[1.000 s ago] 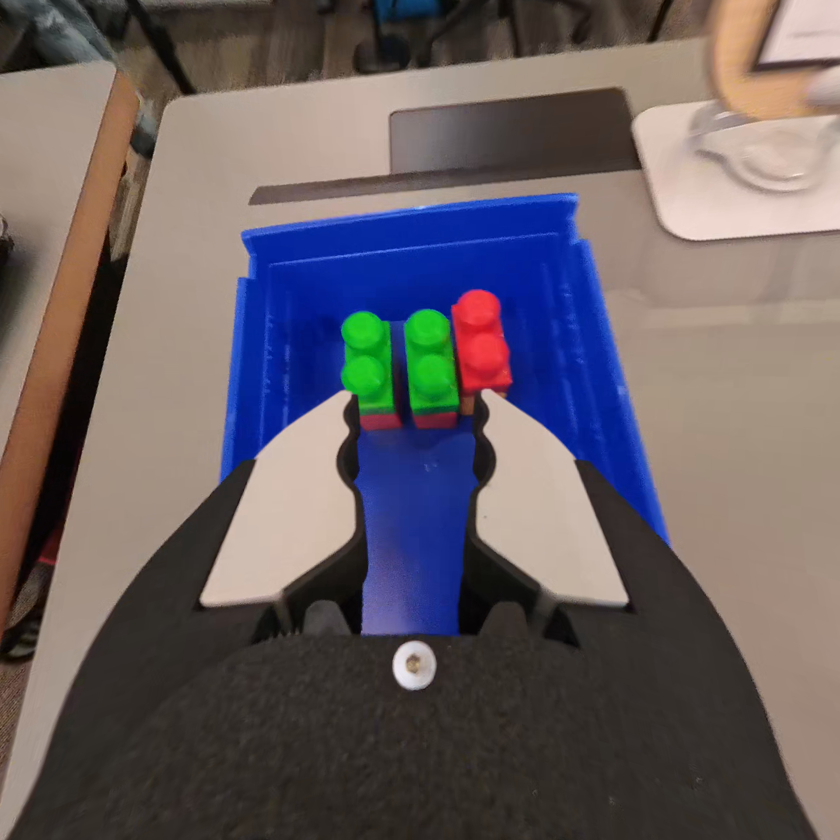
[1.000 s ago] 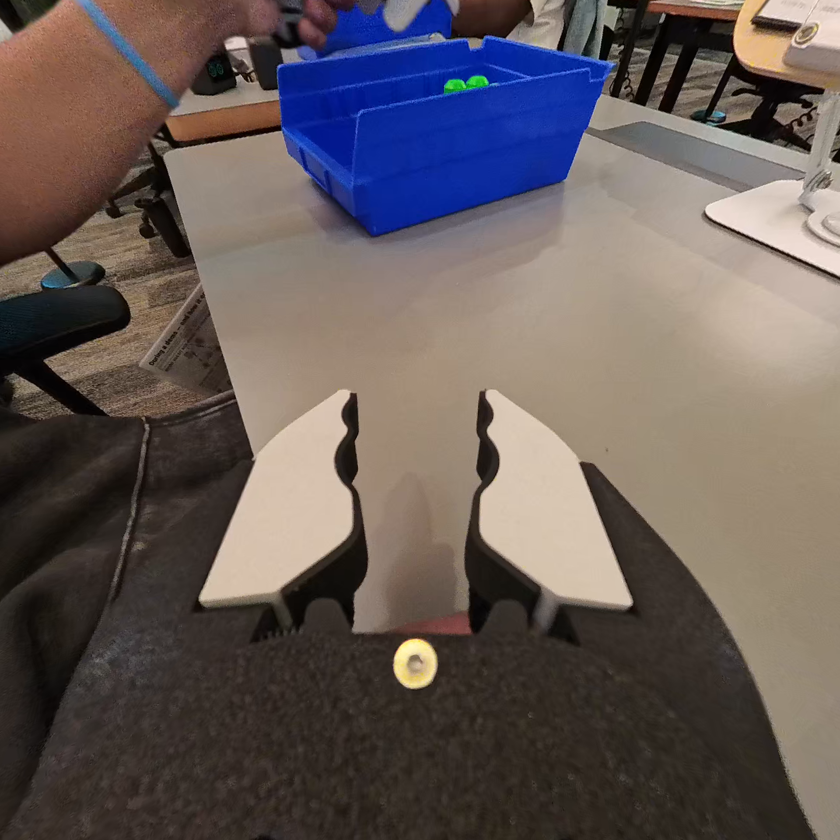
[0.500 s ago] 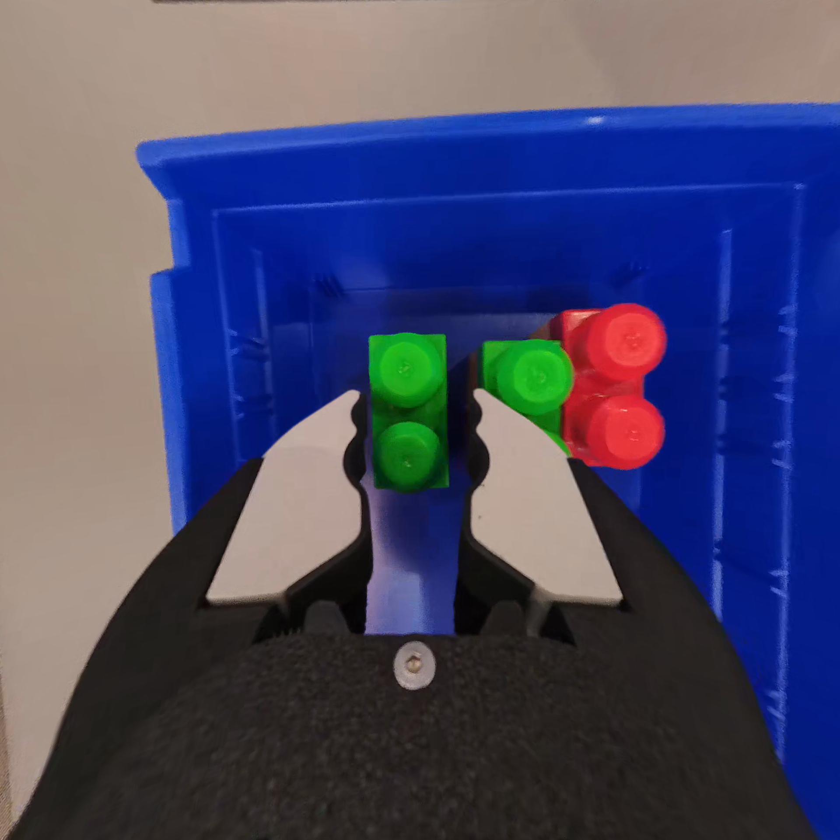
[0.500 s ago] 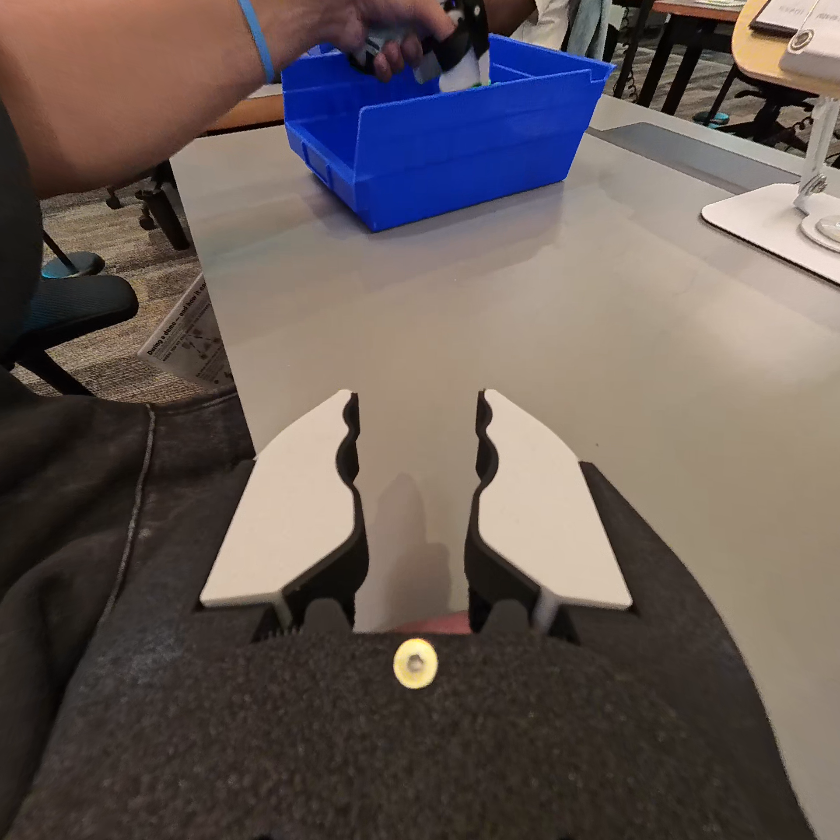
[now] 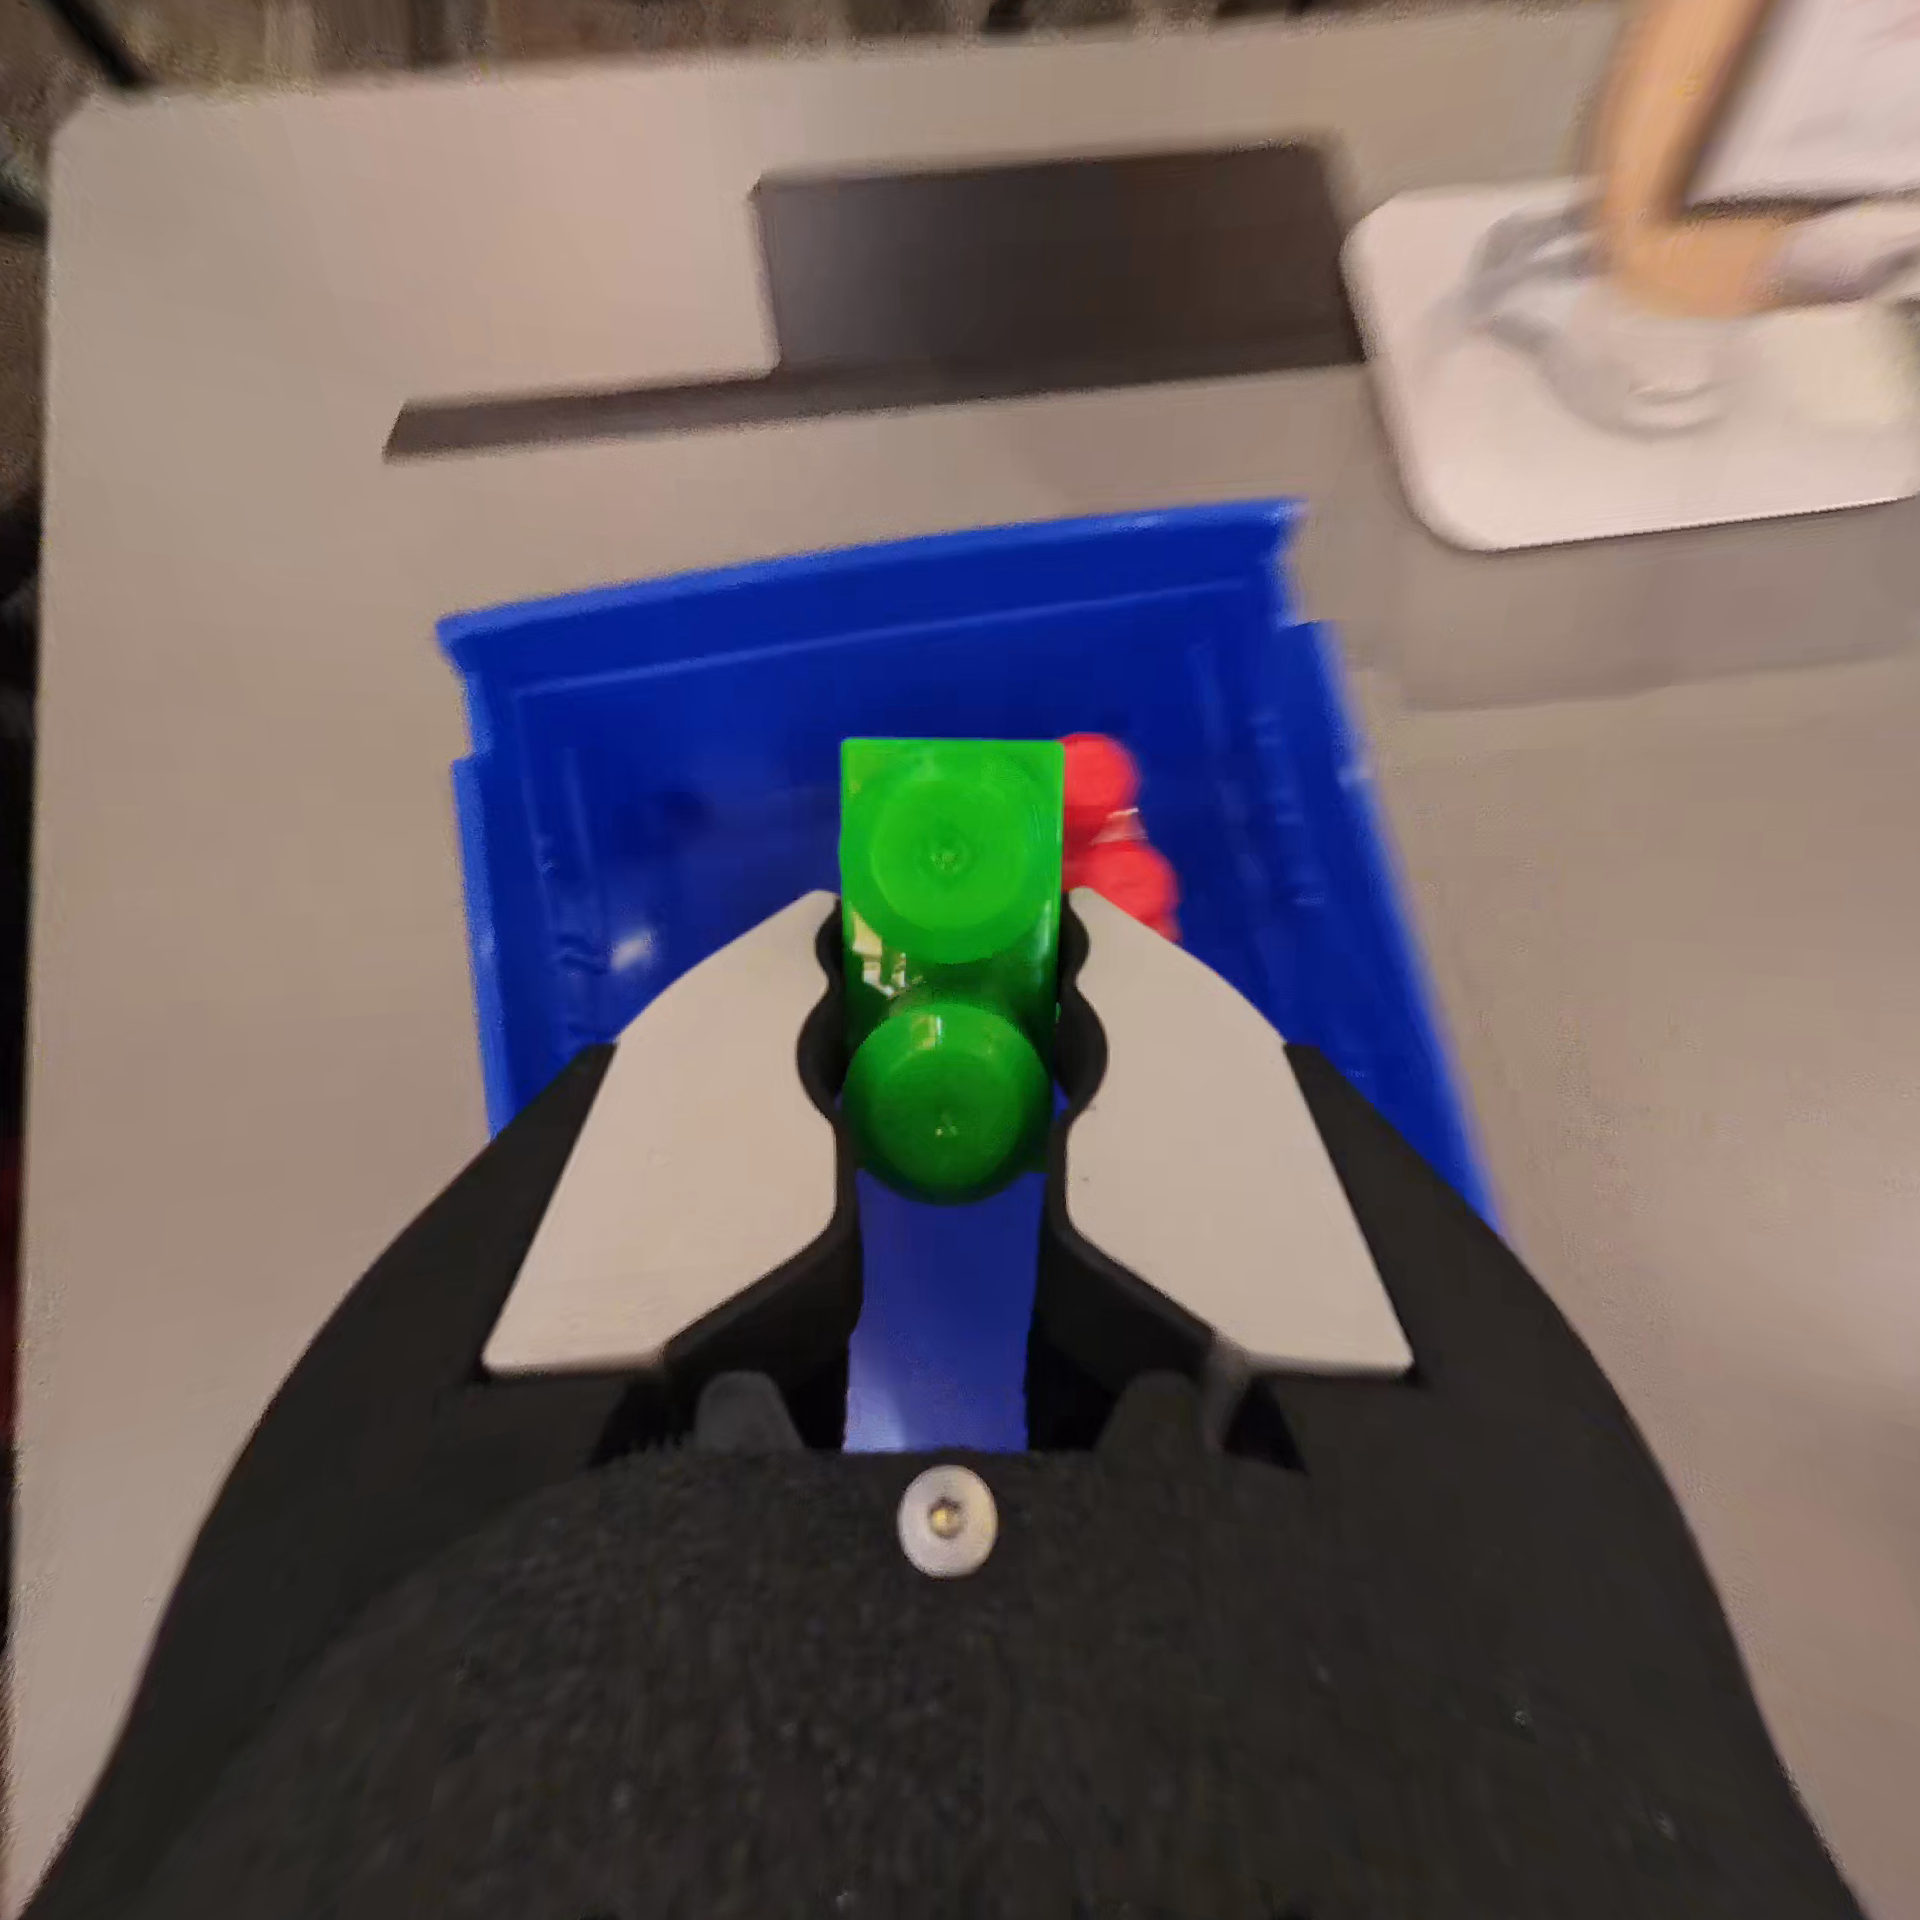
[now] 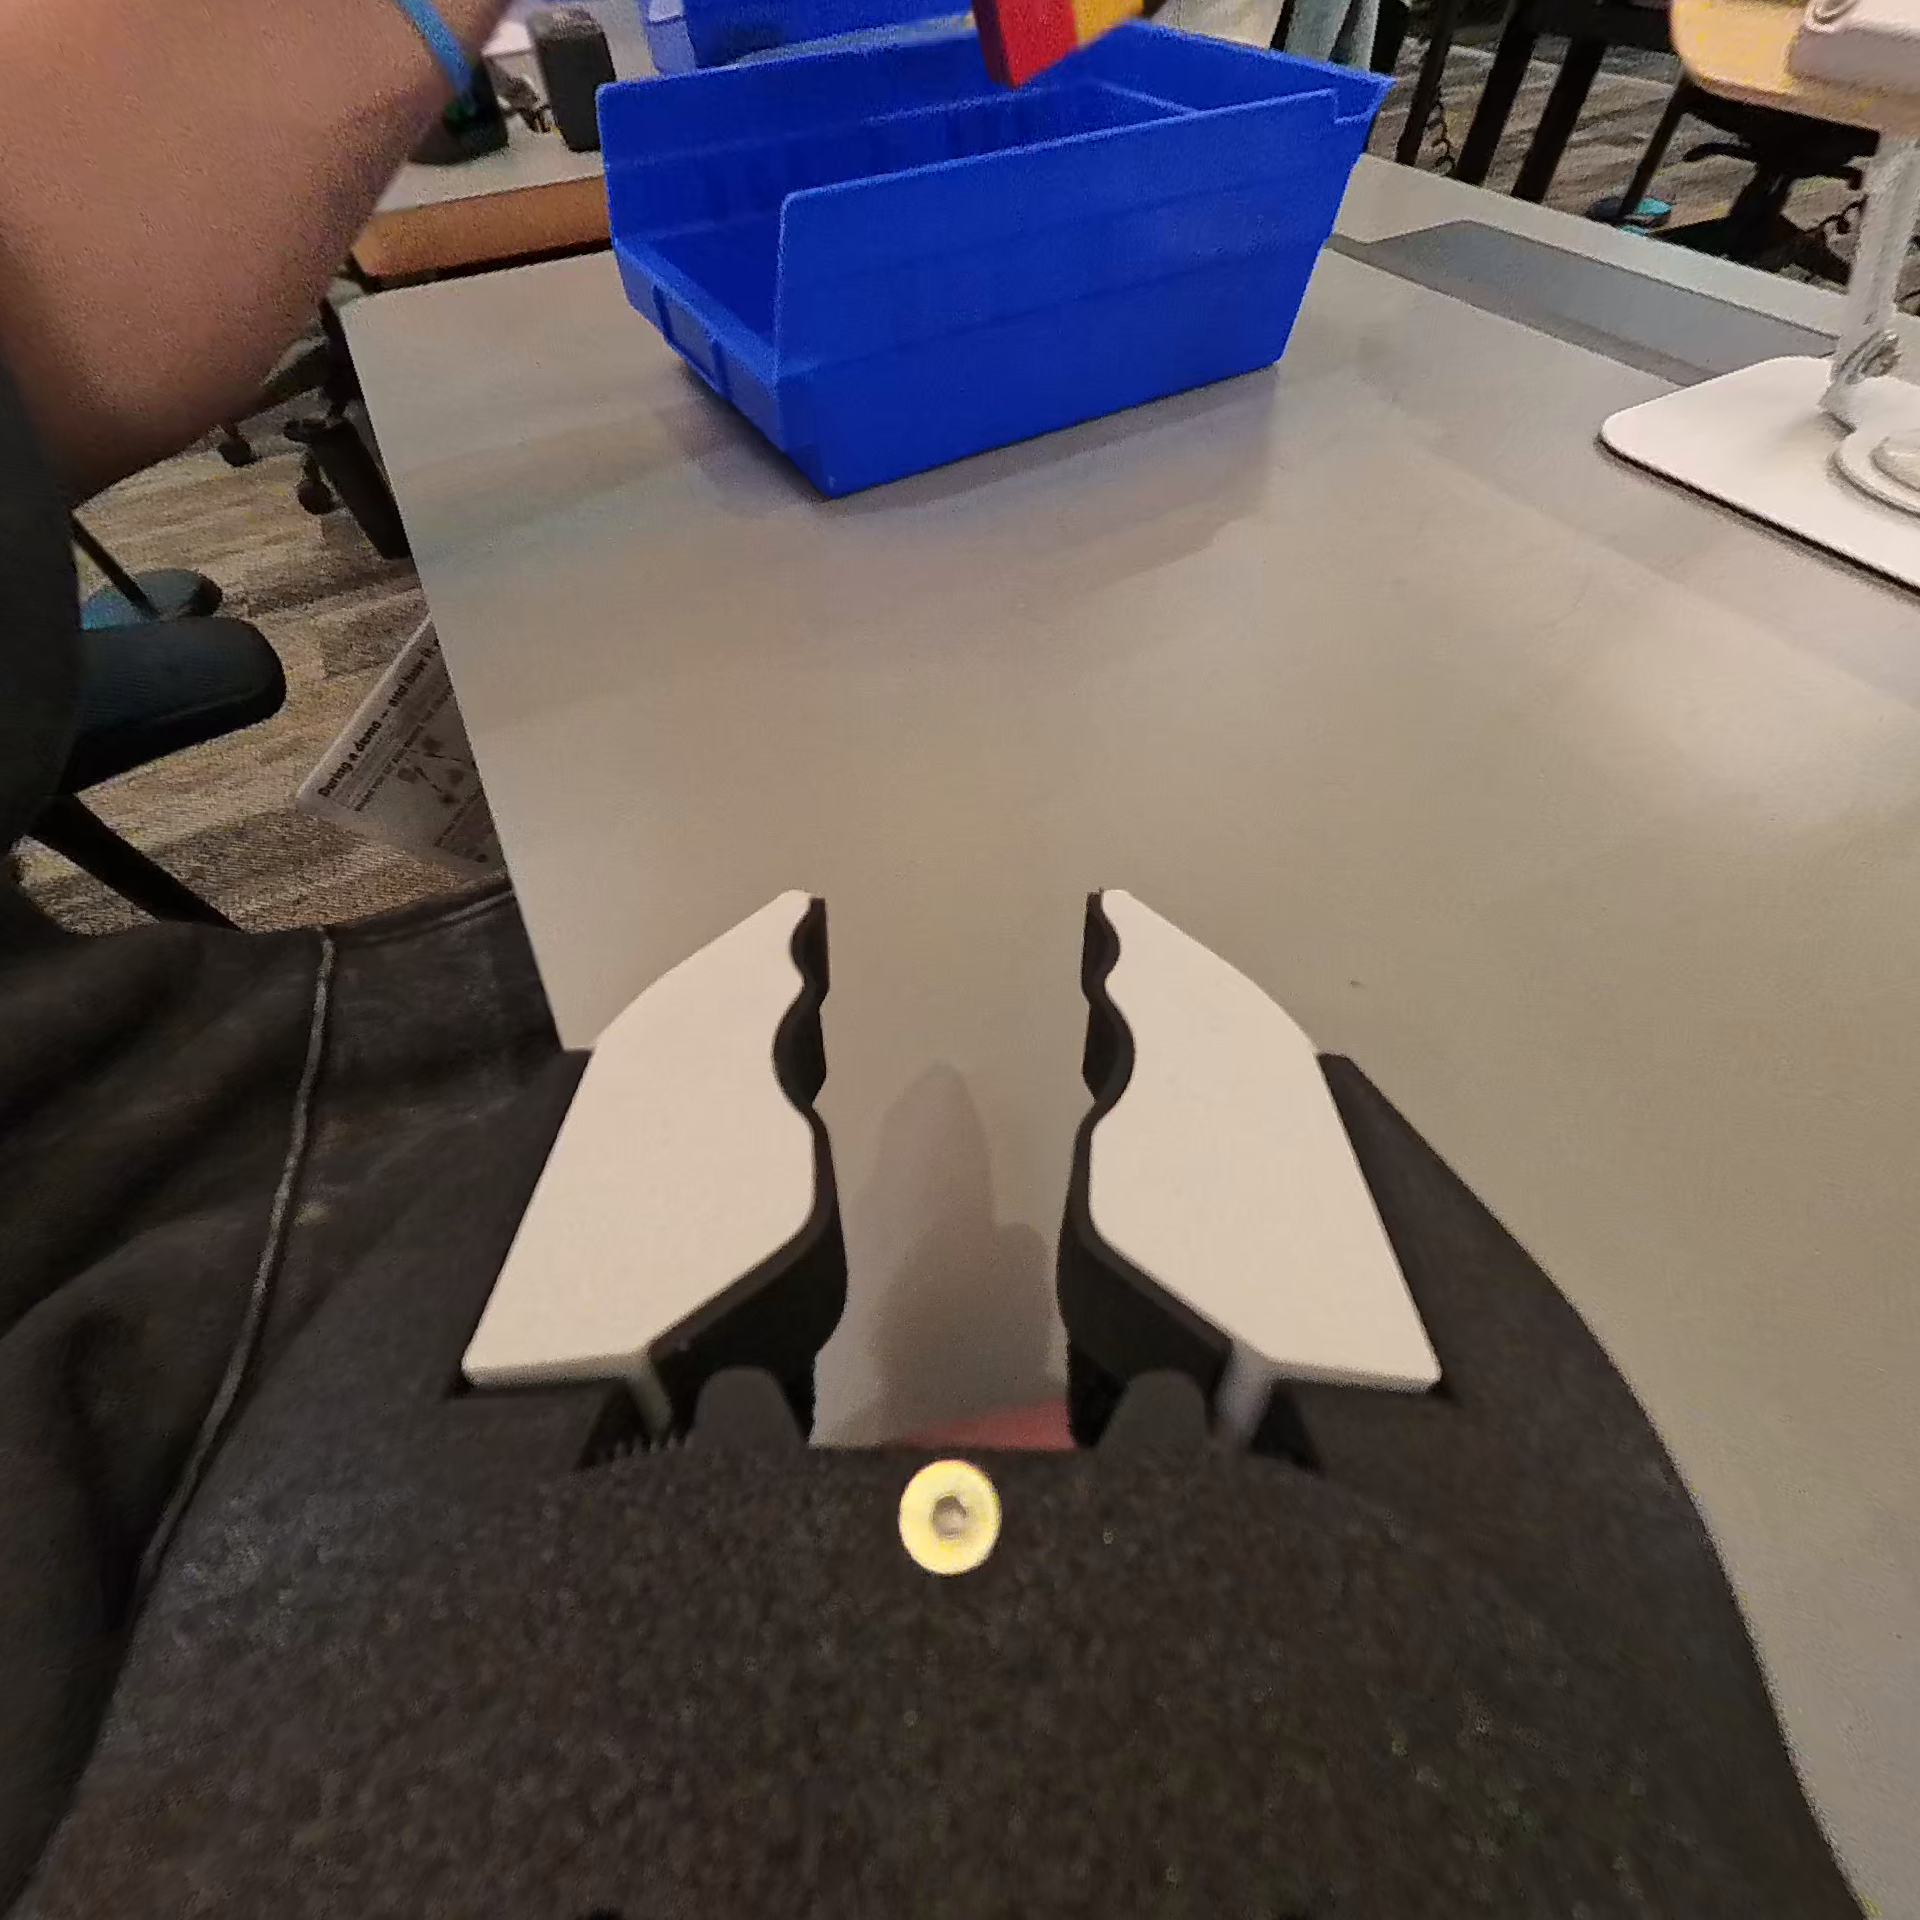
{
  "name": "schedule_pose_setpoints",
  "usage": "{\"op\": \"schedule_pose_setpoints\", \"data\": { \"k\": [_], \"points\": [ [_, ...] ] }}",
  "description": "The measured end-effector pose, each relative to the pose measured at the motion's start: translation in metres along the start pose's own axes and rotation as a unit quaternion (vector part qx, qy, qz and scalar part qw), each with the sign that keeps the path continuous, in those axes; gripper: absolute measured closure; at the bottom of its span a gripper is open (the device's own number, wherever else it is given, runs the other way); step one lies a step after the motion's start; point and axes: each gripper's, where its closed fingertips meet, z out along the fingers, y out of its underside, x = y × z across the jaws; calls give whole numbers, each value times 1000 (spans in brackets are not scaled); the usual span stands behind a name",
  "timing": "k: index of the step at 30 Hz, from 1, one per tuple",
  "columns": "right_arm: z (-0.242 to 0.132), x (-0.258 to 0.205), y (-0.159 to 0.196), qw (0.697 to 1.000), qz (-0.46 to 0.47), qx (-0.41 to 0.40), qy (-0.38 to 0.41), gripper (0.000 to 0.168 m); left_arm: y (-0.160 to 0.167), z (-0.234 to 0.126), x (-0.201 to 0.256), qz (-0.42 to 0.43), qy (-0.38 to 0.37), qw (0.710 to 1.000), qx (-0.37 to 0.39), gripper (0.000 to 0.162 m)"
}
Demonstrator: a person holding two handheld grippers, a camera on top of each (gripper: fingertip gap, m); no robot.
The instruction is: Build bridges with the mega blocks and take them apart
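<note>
Our left tool (image 5: pixel 948 935) is clenched on a green mega block (image 5: pixel 948 935), its two fingers pressed against the block's sides, the two round studs facing the camera. We hold the block lifted above the blue bin (image 5: pixel 665 727), which sits on the grey tabletop (image 5: pixel 260 520). In the bin, just right of the held block and partly hidden behind it, we see a red block (image 5: pixel 1117 842); the left wrist view is blurred, so whether other blocks lie beneath it we cannot tell. Beyond the bin a dark rectangular panel (image 5: pixel 1039 260) is set into the tabletop, and a white base plate (image 5: pixel 1507 416) with a clear stand lies at the far right. Our right tool (image 6: pixel 956 997) is released, its grey fingers (image 6: pixel 686 1164) spread apart with nothing between them, hovering low over the near edge of the tabletop and well apart from the bin. From the right wrist view, the bin (image 6: pixel 1039 312) stands toward the far end, and above its rim we catch the red and yellow underside of a stack of blocks (image 6: pixel 1039 36) in the air. A bare forearm (image 6: pixel 177 208) with a blue wristband reaches across the upper left.
</note>
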Motion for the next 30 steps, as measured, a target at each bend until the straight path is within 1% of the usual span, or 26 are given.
{"op": "schedule_pose_setpoints", "data": {
  "k": [3, 6, 9, 11, 13, 14, 15, 17, 20, 21, 23, 25, 26, 27, 30],
  "points": [
    [-1, 4, -2, 1000, 15, 7, 0, 122, -15, -45, 51, 31, 94, 993, 71, 126],
    [-1, 11, -5, 999, 32, 14, -4, 121, -15, -83, 112, 69, 209, 968, 118, 126],
    [1, 22, -21, 999, 27, 22, -22, 120, 5, -103, 174, 106, 326, 934, 100, 126],
    [3, 32, -43, 999, 12, 31, -38, 121, 26, -110, 214, 154, 385, 907, 69, 126],
    [8, 35, -67, 995, 17, 42, -91, 118, 47, -113, 249, 209, 428, 878, 42, 126],
    [12, 33, -76, 991, 21, 37, -125, 116, 58, -114, 265, 233, 451, 861, 26, 126],
    [17, 36, -82, 989, 19, 30, -143, 115, 69, -114, 281, 255, 469, 845, 7, 126],
    [29, 45, -89, 989, 5, 29, -148, 110, 87, -107, 304, 300, 477, 826, -23, 126],
    [34, 40, -97, 980, 28, 56, -191, 114, 110, -97, 328, 358, 484, 796, -63, 126],
    [36, 38, -93, 978, 33, 53, -197, 117, 114, -94, 334, 366, 488, 790, -69, 126],
    [41, 38, -79, 979, 28, 33, -197, 115, 118, -89, 344, 367, 494, 785, -76, 126],
    [40, 34, -76, 975, 43, 44, -213, 116, 120, -86, 351, 364, 505, 779, -74, 126],
    [38, 32, -76, 972, 52, 51, -224, 120, 121, -85, 355, 361, 511, 777, -71, 126],
    [38, 34, -75, 972, 55, 50, -221, 130, 120, -84, 358, 357, 516, 776, -68, 126],
    [34, 35, -75, 970, 57, 58, -230, 131, 117, -85, 364, 350, 536, 767, -42, 126]
  ]
}}
